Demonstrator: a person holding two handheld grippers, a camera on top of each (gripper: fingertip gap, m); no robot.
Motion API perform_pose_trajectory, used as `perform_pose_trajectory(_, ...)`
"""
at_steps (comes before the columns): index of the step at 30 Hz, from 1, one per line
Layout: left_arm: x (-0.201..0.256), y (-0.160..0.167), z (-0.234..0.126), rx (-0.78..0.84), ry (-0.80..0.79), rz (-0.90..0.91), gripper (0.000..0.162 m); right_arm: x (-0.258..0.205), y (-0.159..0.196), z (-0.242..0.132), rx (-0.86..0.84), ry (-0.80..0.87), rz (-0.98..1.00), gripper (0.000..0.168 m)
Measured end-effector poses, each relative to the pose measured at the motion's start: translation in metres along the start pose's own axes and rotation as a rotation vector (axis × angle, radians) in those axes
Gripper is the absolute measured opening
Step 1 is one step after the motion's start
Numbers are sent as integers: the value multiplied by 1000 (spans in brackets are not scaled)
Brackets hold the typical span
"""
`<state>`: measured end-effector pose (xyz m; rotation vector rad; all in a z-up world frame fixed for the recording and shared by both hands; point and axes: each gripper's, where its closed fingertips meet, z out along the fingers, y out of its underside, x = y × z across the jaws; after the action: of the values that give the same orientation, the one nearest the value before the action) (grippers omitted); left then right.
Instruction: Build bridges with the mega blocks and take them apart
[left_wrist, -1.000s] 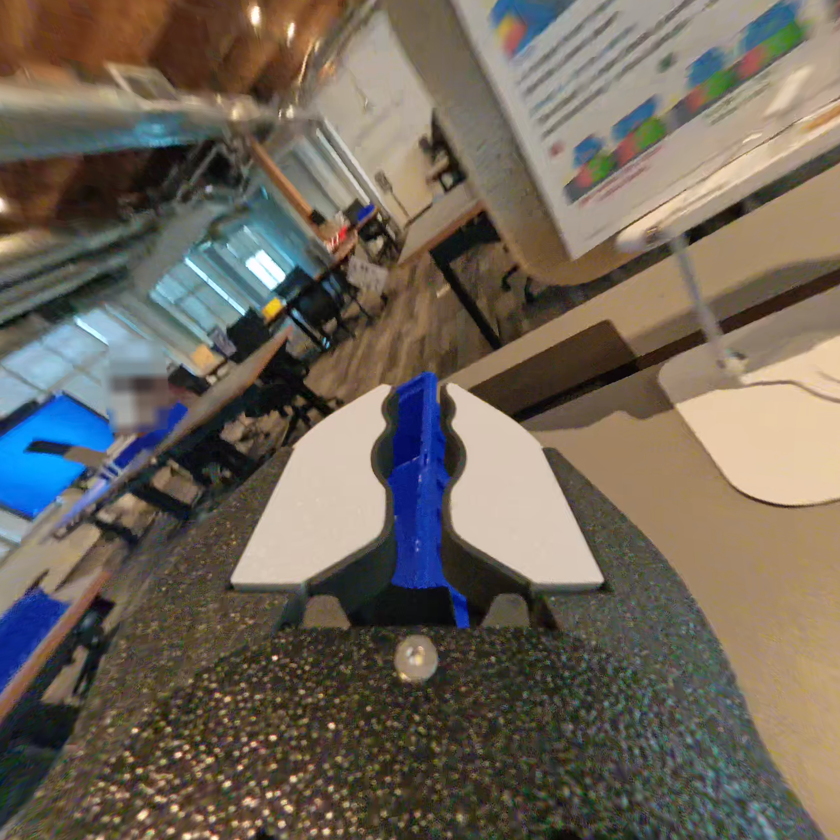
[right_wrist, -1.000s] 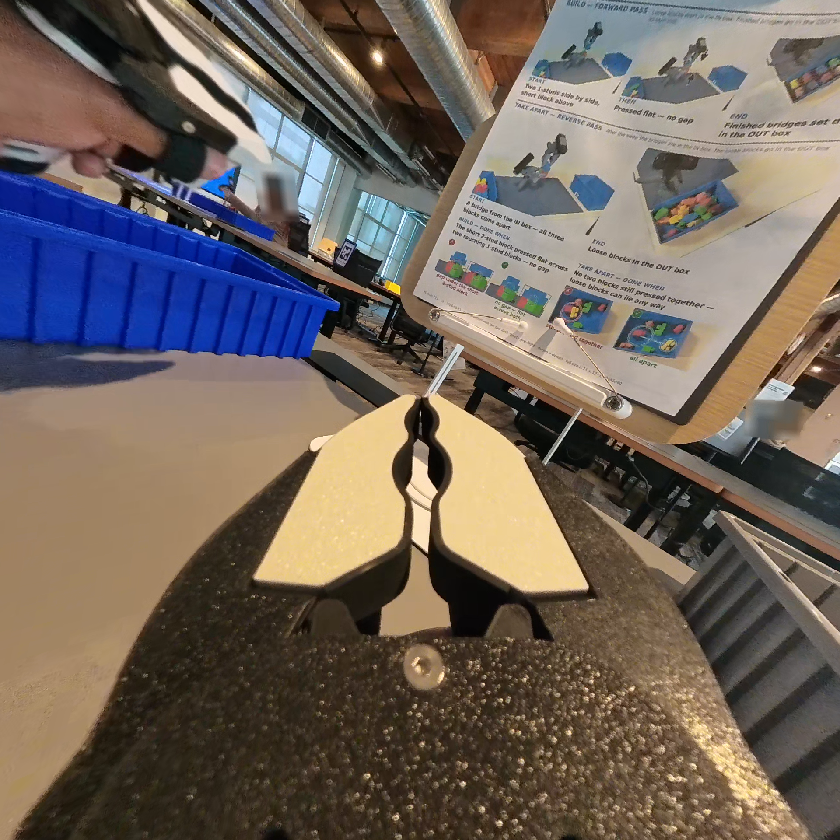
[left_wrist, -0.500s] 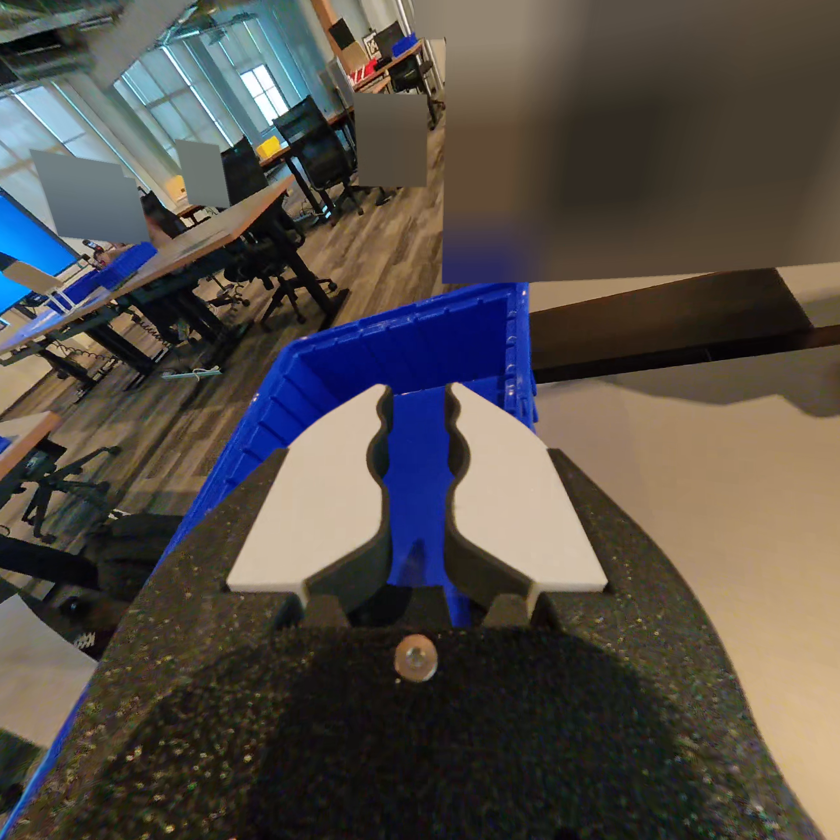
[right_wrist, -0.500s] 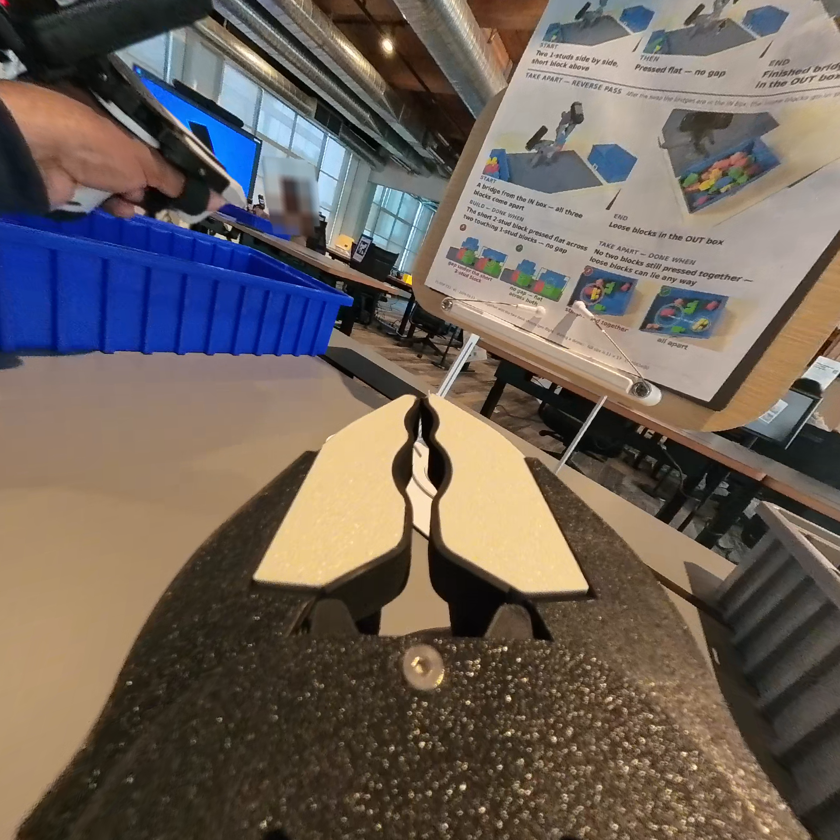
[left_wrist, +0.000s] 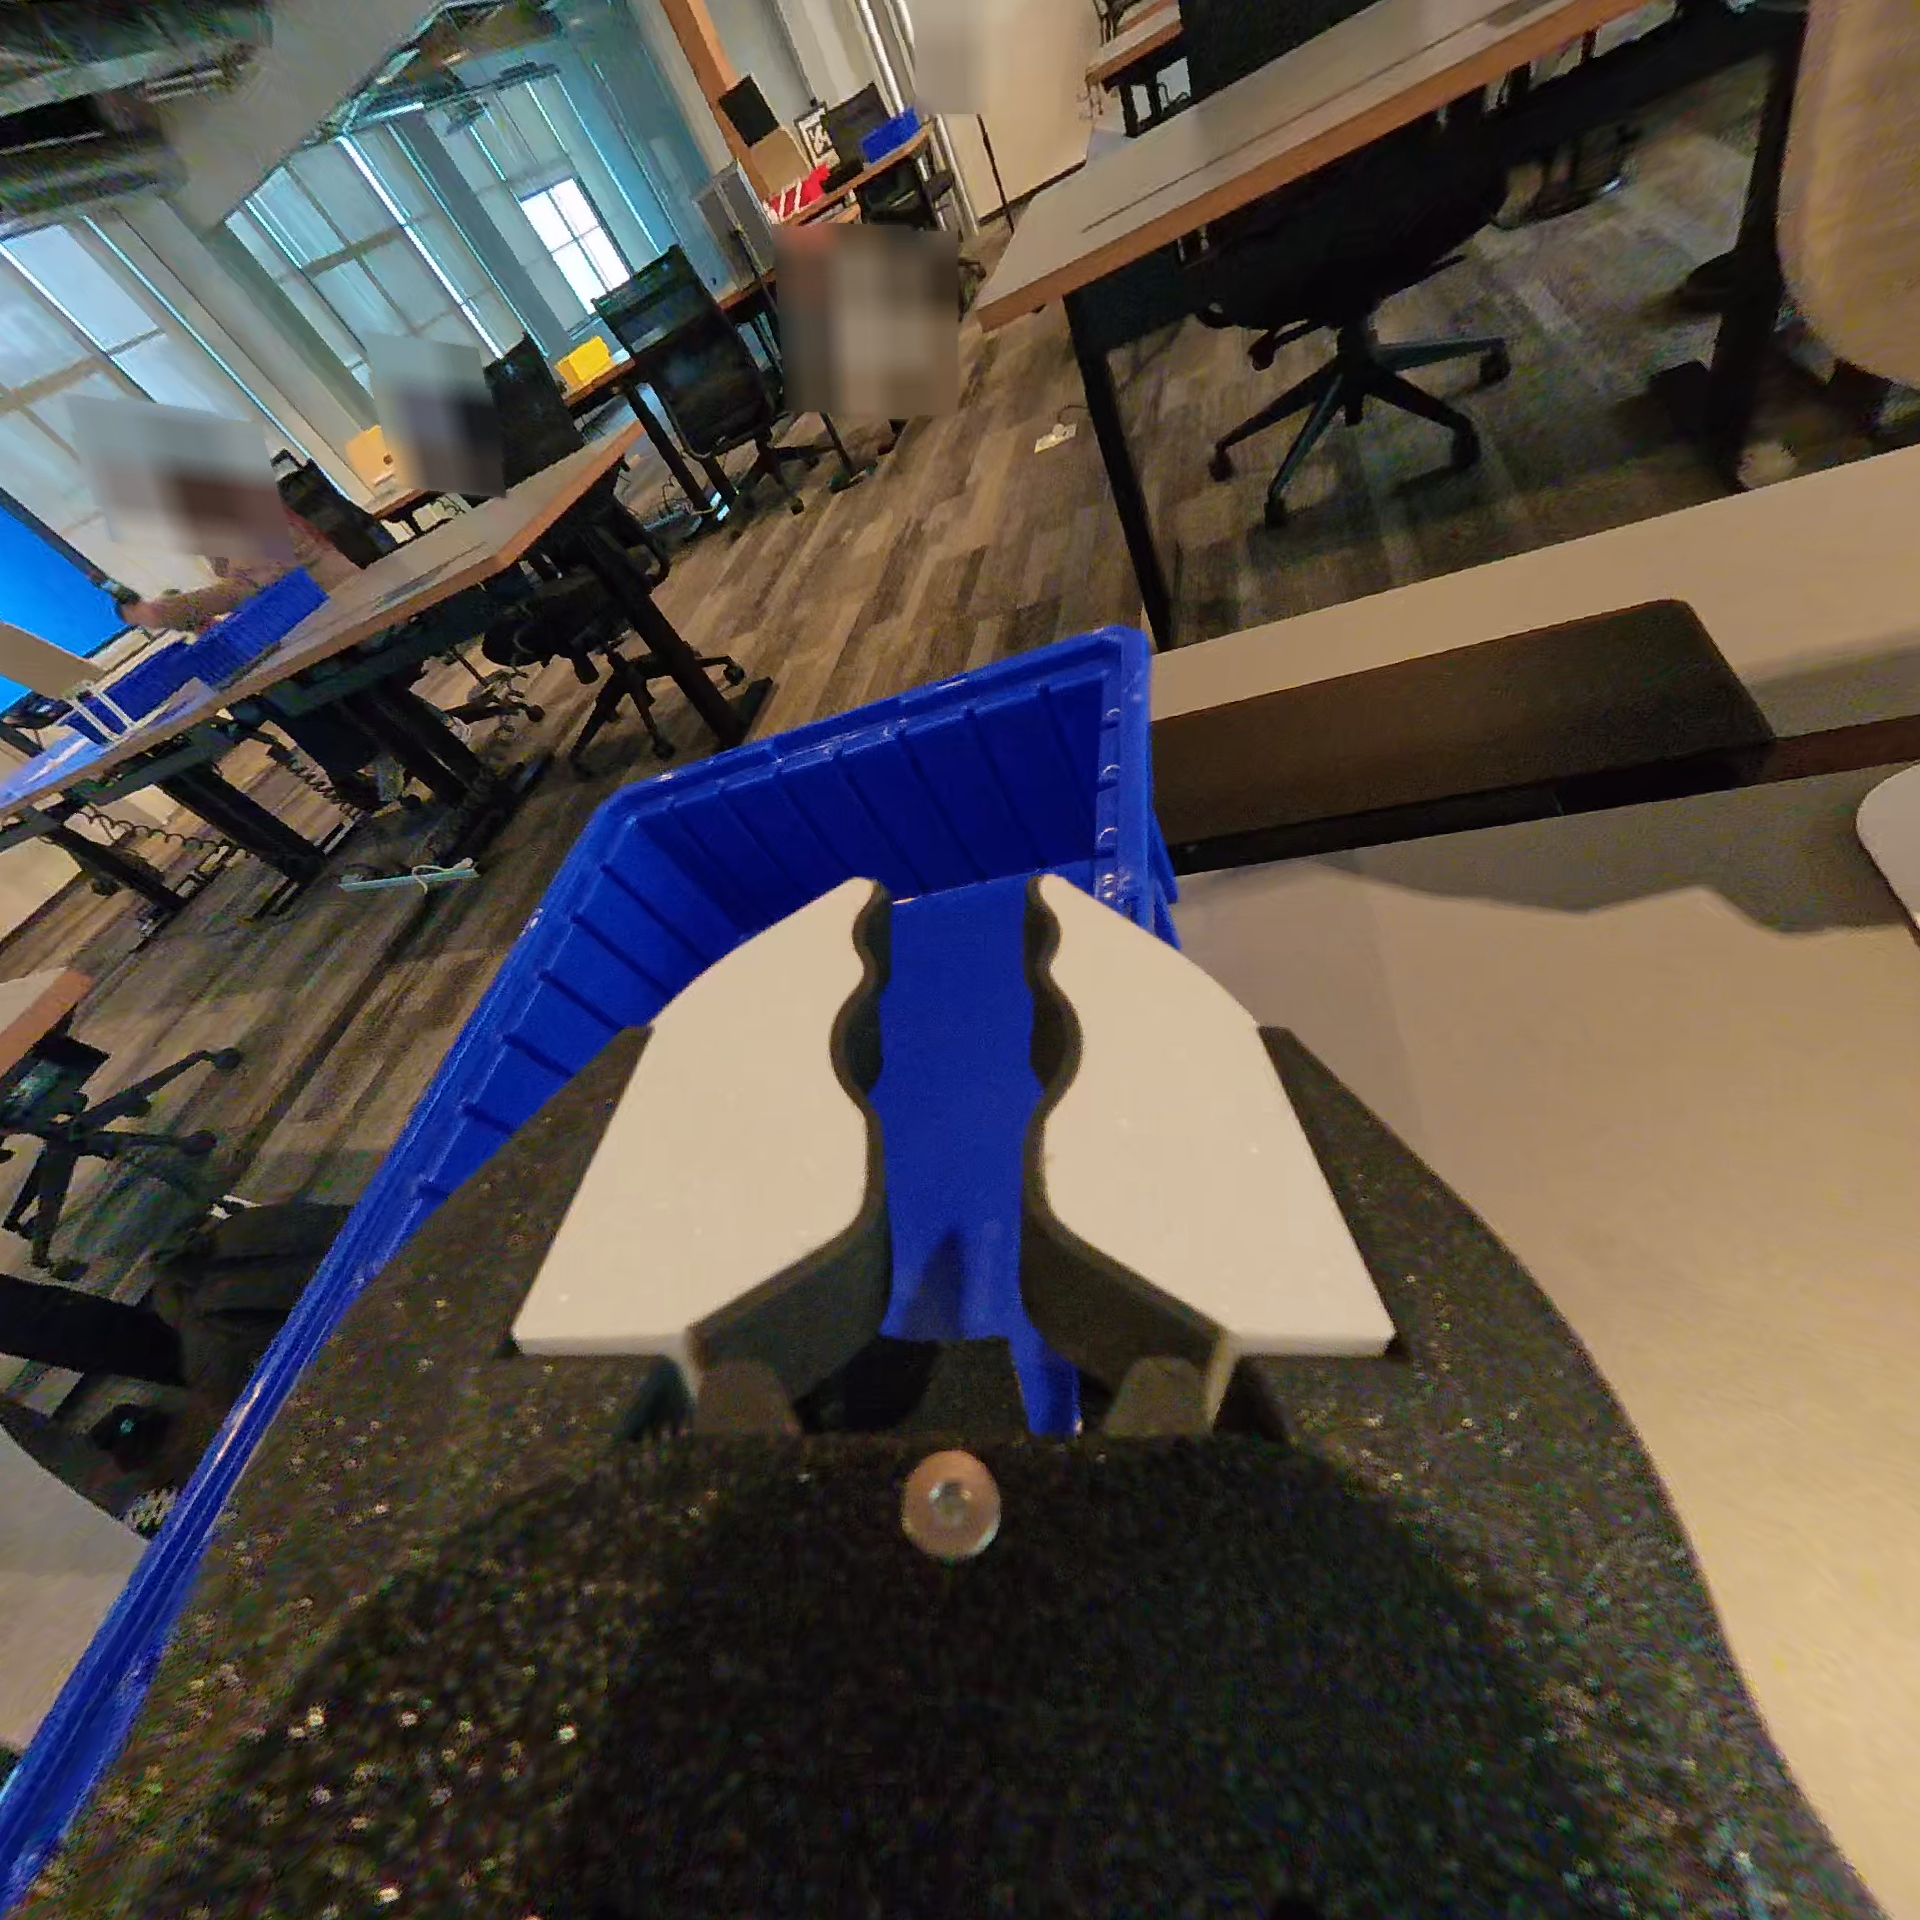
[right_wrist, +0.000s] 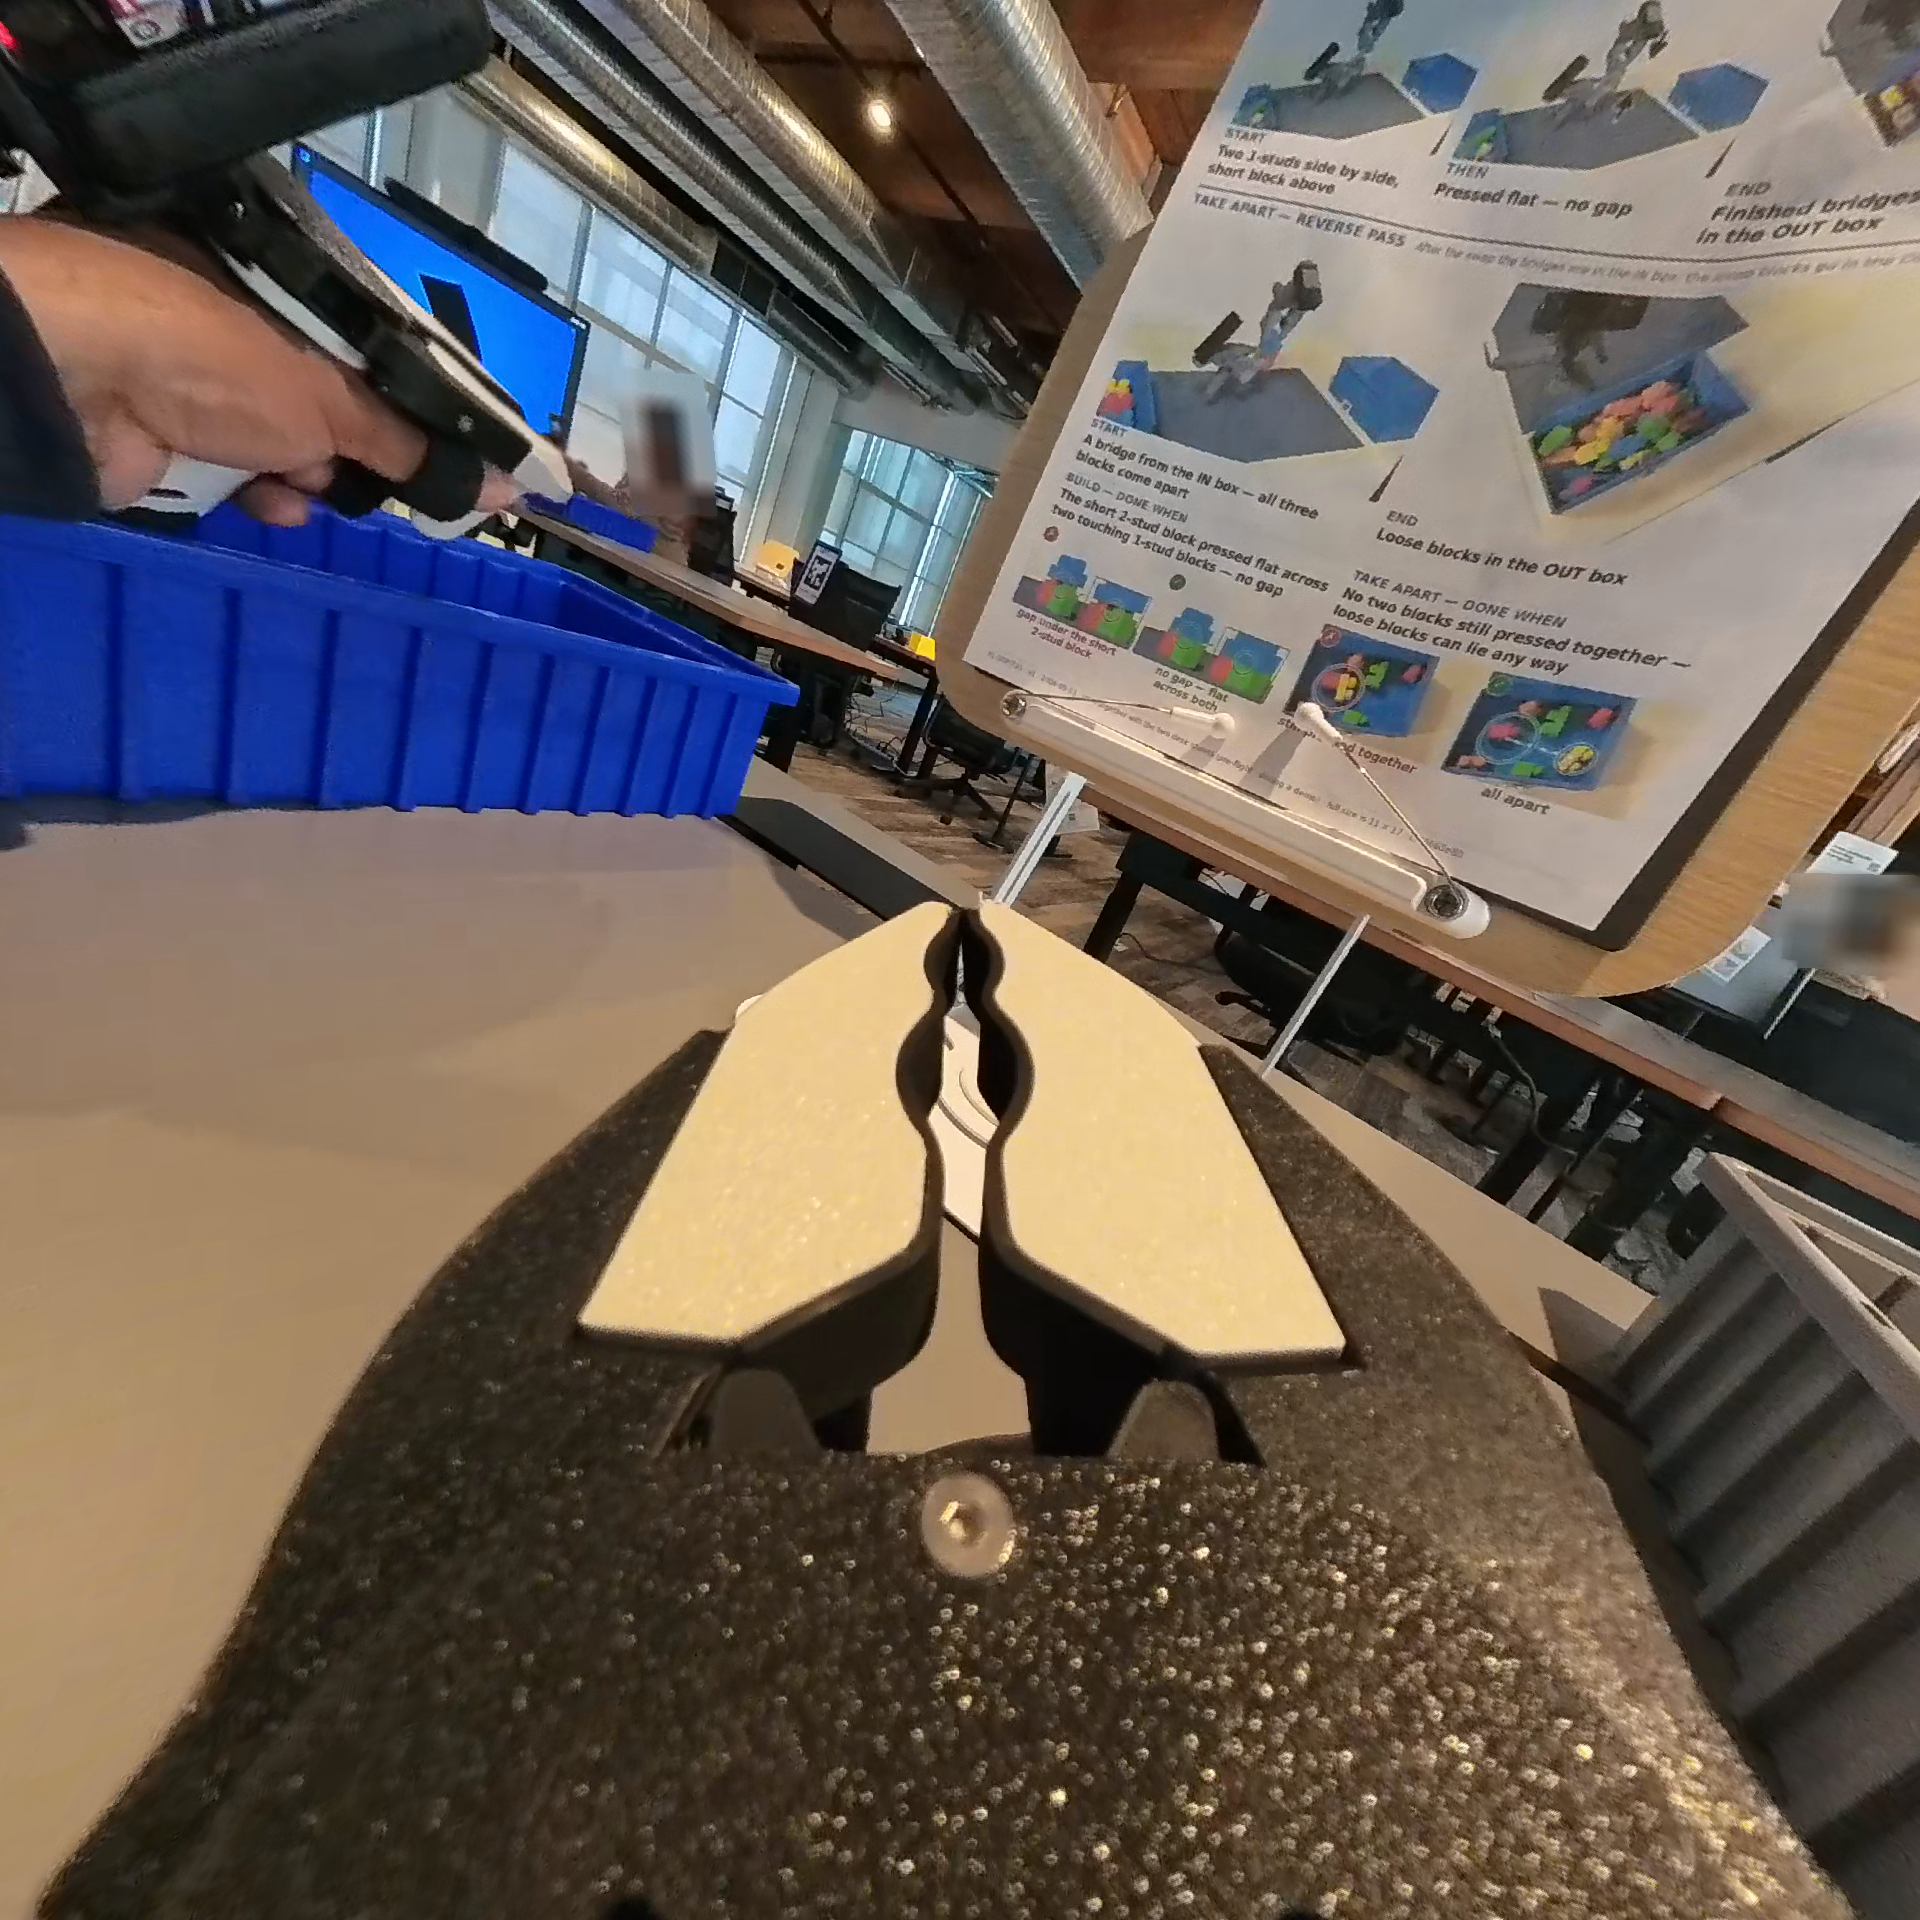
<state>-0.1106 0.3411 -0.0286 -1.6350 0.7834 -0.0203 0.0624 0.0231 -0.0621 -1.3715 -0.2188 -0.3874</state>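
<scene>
My left gripper (left_wrist: 954, 902) hangs over the blue bin (left_wrist: 883, 810), tilted down into it. Its jaws stand a little apart, and only the bin's smooth blue inside shows between them. No block shows in its grip, and the gripper body hides most of the bin floor. In the right wrist view a hand (right_wrist: 208, 395) holds that gripper above the same blue bin (right_wrist: 416, 707) at the far left. My right gripper (right_wrist: 961, 914) is shut and empty, low over the grey table (right_wrist: 364, 1039). No loose blocks are in view.
An instruction board (right_wrist: 1455, 468) leans on a wire stand at the table's far right, and its white base (left_wrist: 1896, 842) rests on the table. A grey ribbed bin (right_wrist: 1766, 1455) sits at the right edge. Beyond the table are desks and office chairs (left_wrist: 1351, 343). The tips of one gripper are about 35 centimetres away from the tips of the other.
My left gripper swung from facing the board to over the blue bin. Its jaws widened, and the blue block they held no longer shows. The right gripper barely moved.
</scene>
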Motion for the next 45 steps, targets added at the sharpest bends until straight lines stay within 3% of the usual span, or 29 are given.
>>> perform_pose_trajectory(14, 11, -23, -9, 114, 8, 14, 24, 0, 1, 1, -2, -4, 3, 0)
perform_pose_trajectory(18, 32, -59, -29, 313, 50, 60, 25, 0, 0, 1, 1, 0, -2, 0)
perform_pose_trajectory(23, 91, -112, -80, 637, 164, 124, 25, 0, -4, 0, 15, 5, -22, 0)
perform_pose_trajectory(27, 146, -126, -121, 785, 298, 101, 24, 1, -9, -2, 30, 14, -36, 0)
perform_pose_trajectory(30, 185, -116, -151, 792, 417, 96, 25, 4, -18, -11, 38, 49, -21, 0)
perform_pose_trajectory(37, 253, -51, -232, 683, 717, 10, 26, -10, -37, -70, -27, 123, 67, 2)
perform_pose_trajectory(45, 282, -4, -262, 502, 789, -57, 28, 33, -4, -127, -227, 350, 183, 15)
